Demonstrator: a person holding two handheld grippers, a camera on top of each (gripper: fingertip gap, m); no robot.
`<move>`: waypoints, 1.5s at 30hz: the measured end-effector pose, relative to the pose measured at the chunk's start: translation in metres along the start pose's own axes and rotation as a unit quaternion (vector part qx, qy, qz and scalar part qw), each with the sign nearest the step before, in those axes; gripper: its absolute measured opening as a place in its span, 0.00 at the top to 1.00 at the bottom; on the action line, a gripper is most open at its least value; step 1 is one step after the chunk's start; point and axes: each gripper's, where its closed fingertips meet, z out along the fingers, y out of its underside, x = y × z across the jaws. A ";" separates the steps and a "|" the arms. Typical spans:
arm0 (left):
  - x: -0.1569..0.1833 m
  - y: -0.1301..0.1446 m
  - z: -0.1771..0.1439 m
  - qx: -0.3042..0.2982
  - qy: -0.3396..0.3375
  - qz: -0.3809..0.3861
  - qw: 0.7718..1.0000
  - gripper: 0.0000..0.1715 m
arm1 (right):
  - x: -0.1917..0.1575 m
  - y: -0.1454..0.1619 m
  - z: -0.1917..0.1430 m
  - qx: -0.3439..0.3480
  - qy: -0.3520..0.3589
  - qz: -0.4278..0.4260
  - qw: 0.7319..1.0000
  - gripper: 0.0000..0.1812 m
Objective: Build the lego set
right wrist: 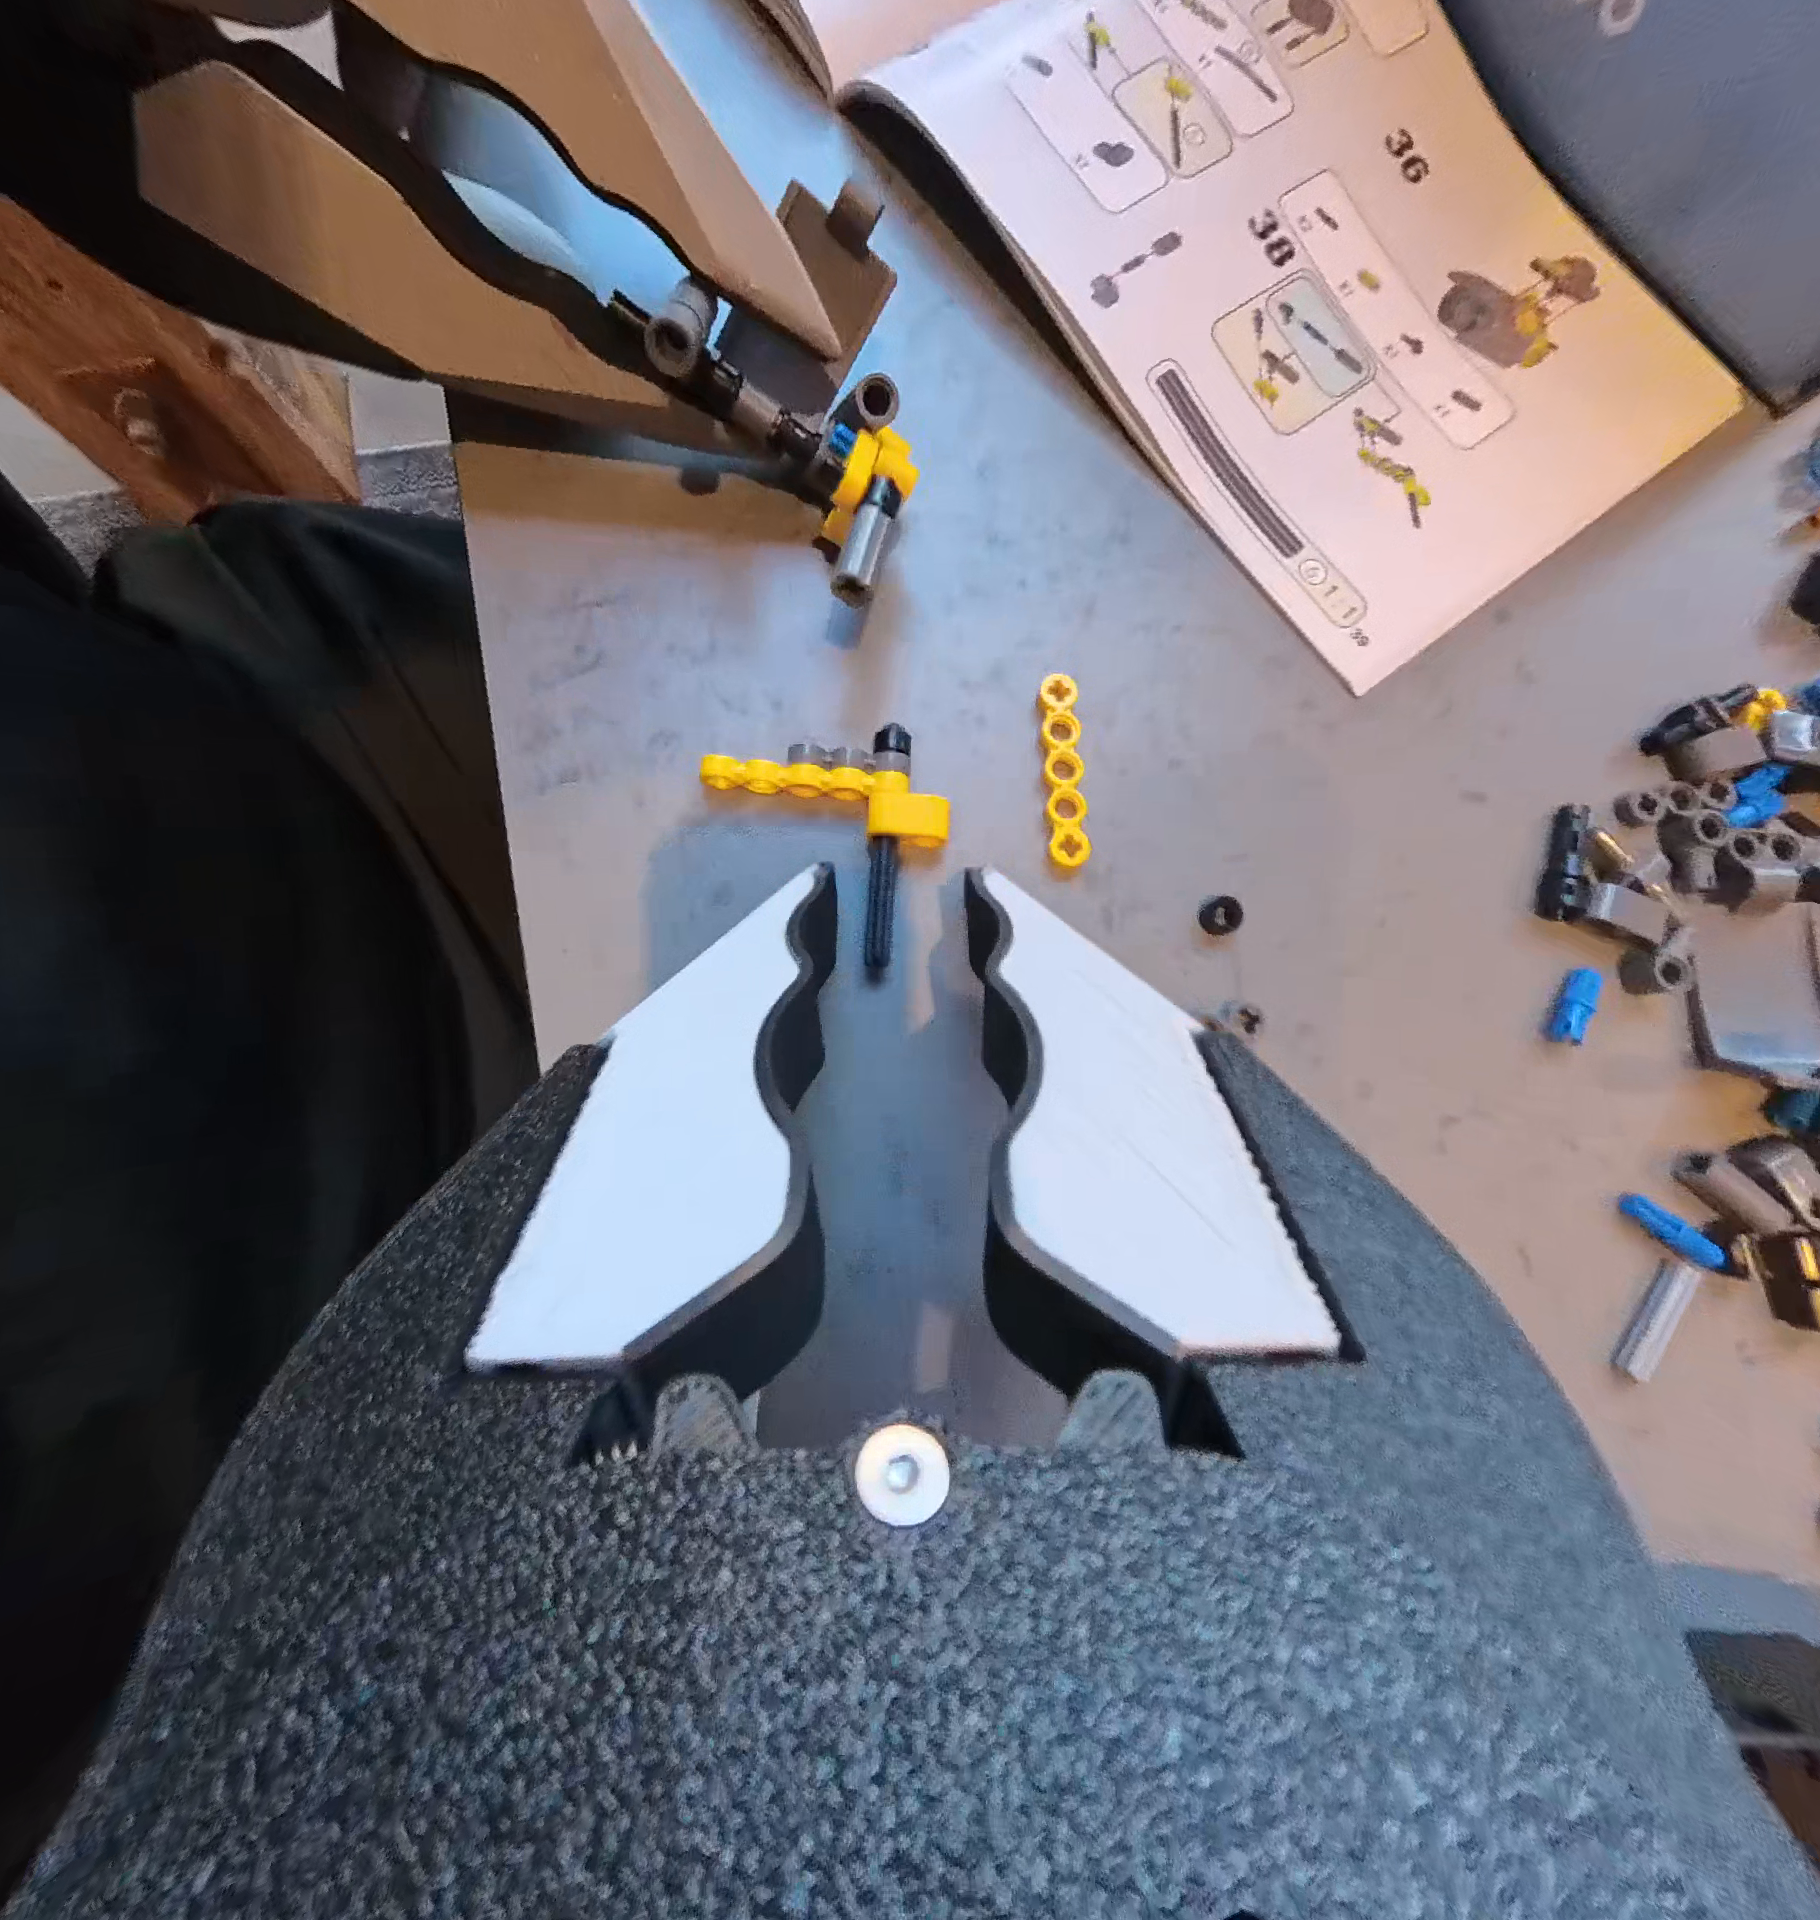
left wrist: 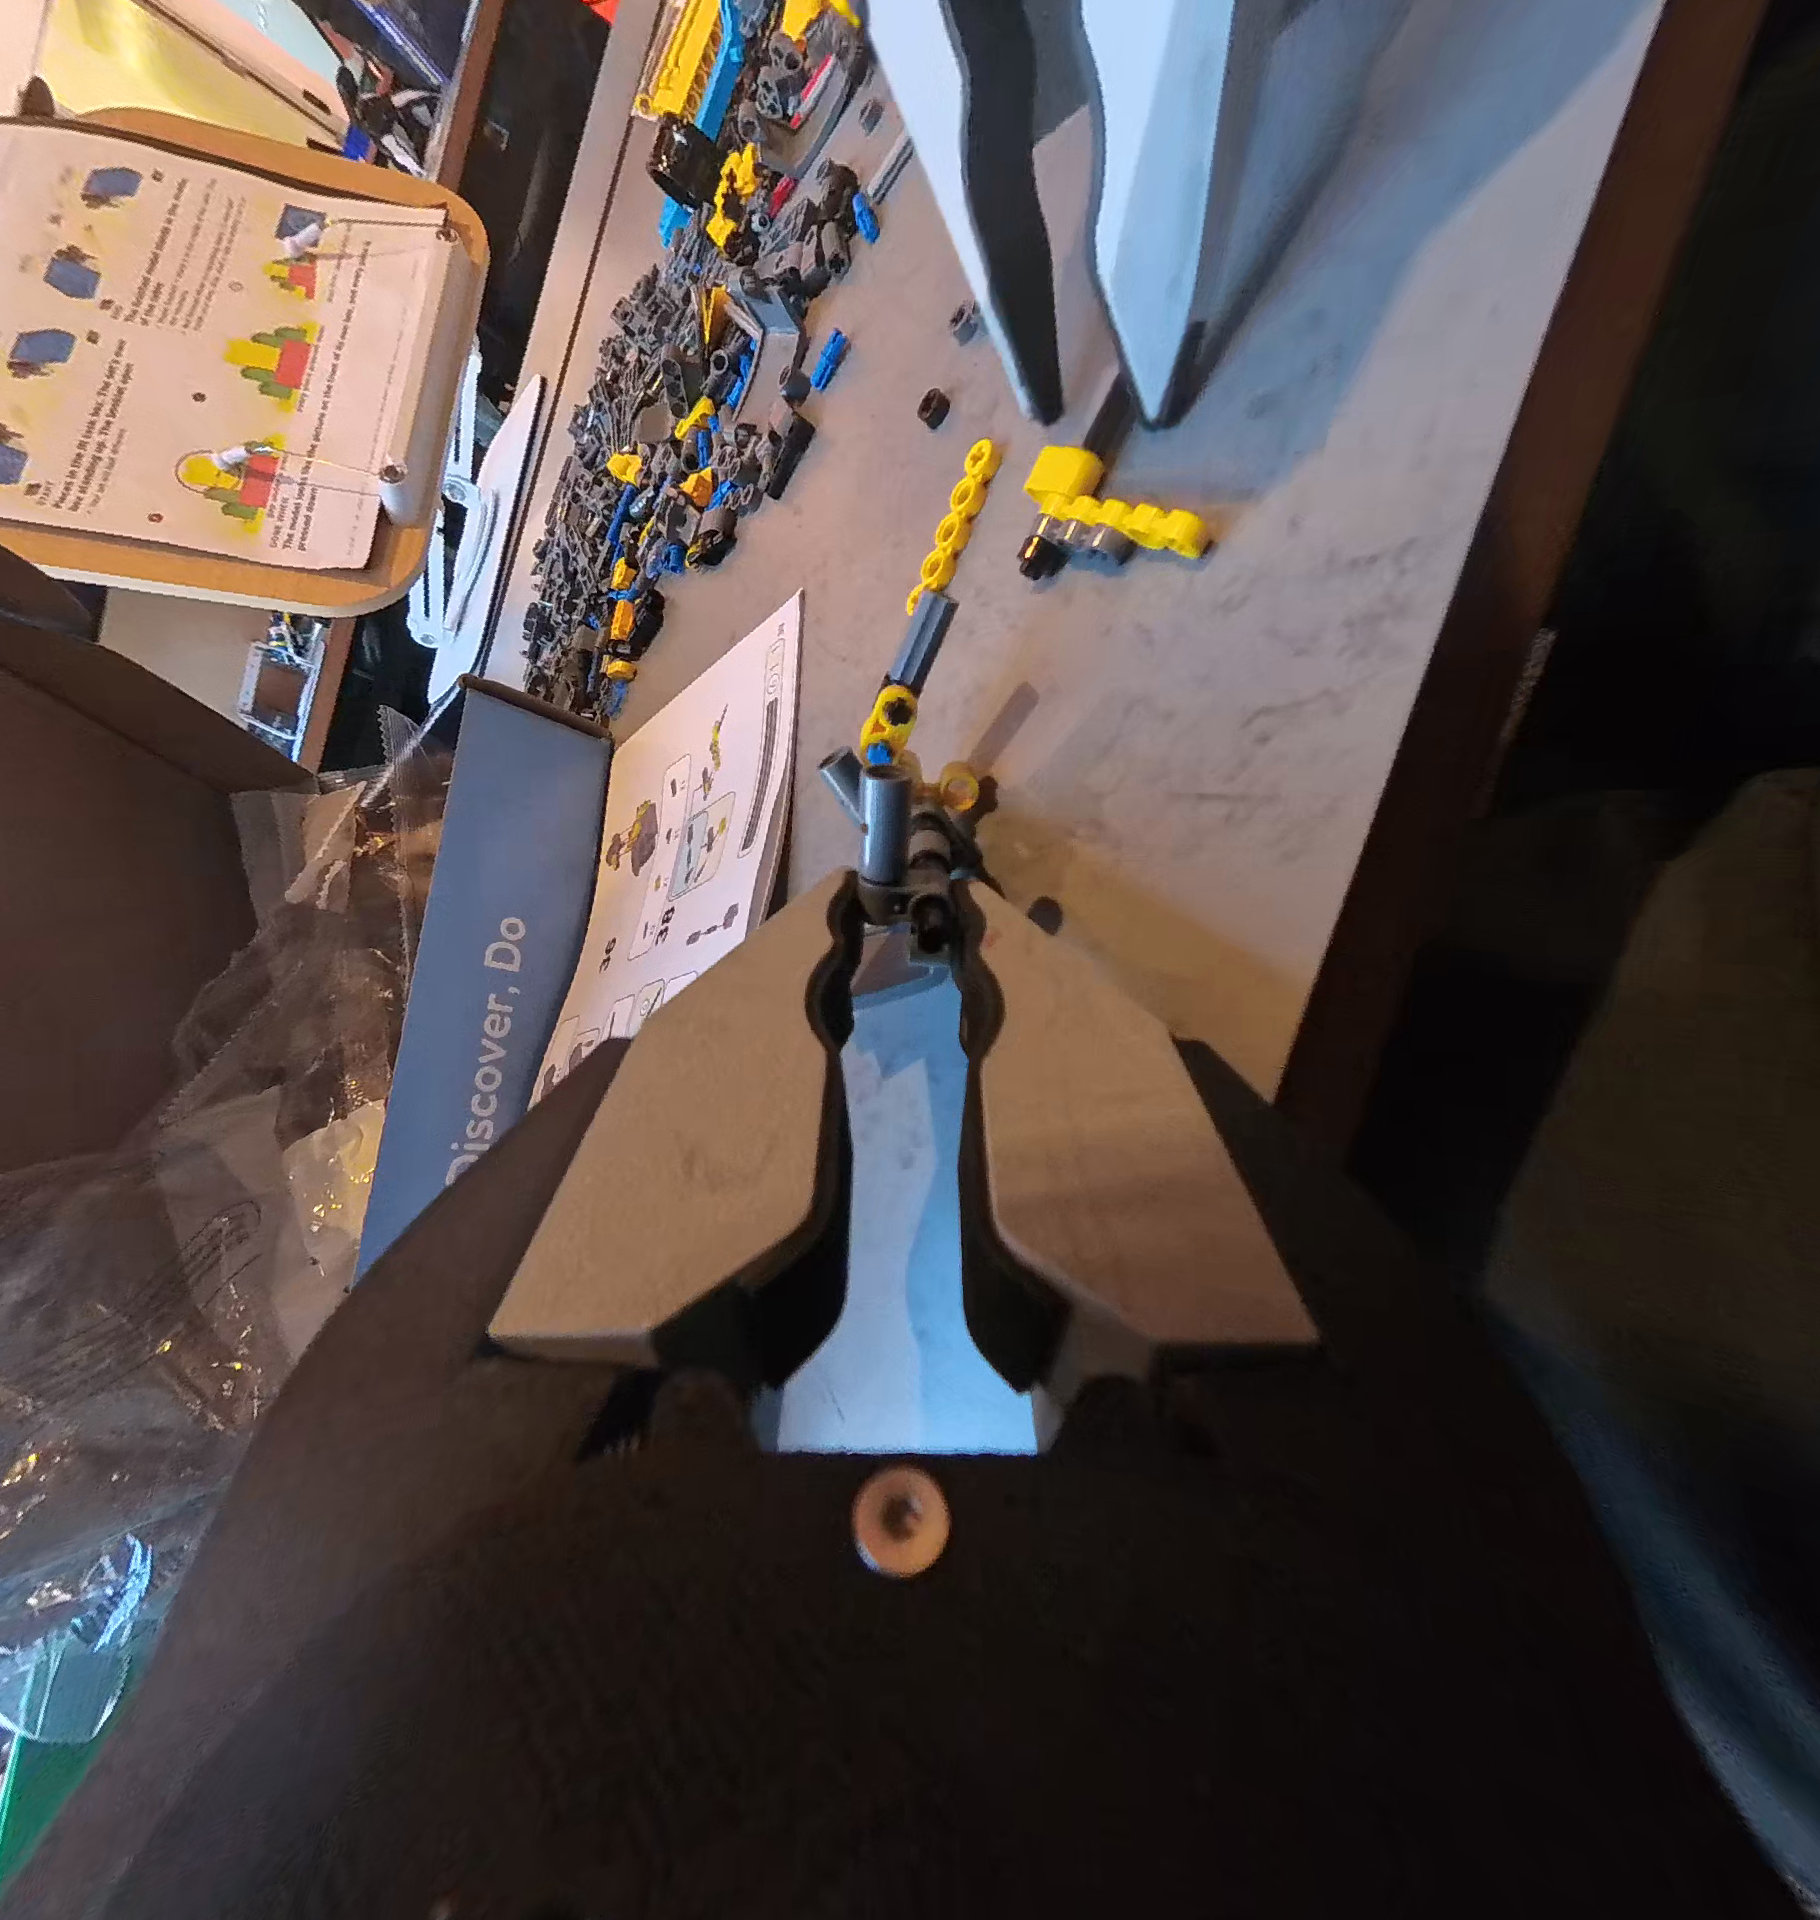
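Between the right gripper (right wrist: 898, 883) tips, spread apart and empty, lies a black axle (right wrist: 878, 914), long axis in line with the fingers. It joins a yellow L-shaped piece (right wrist: 844, 781) just ahead on the grey surface (right wrist: 1301, 831). Left gripper (left wrist: 906, 904) is clamped on a dark grey connector assembly (left wrist: 890, 821), well apart, so right is nearer. Loose yellow beam (right wrist: 1063, 768) sits just beside.
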 end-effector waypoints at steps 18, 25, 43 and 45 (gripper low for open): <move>-0.004 0.002 0.002 -0.011 -0.034 0.027 0.999 0.91 | 0.003 -0.012 -0.001 0.045 -0.018 0.078 0.996 0.98; -0.005 0.002 0.003 -0.009 -0.036 0.024 0.999 0.92 | 0.009 -0.025 -0.005 0.088 -0.028 0.126 0.988 0.98; -0.005 0.001 0.003 -0.008 -0.037 0.023 0.999 0.91 | 0.015 -0.029 -0.004 0.101 -0.027 0.151 0.983 0.98; -0.005 0.001 0.003 -0.008 -0.037 0.023 0.999 0.91 | 0.014 -0.030 -0.003 0.102 -0.027 0.149 0.983 0.98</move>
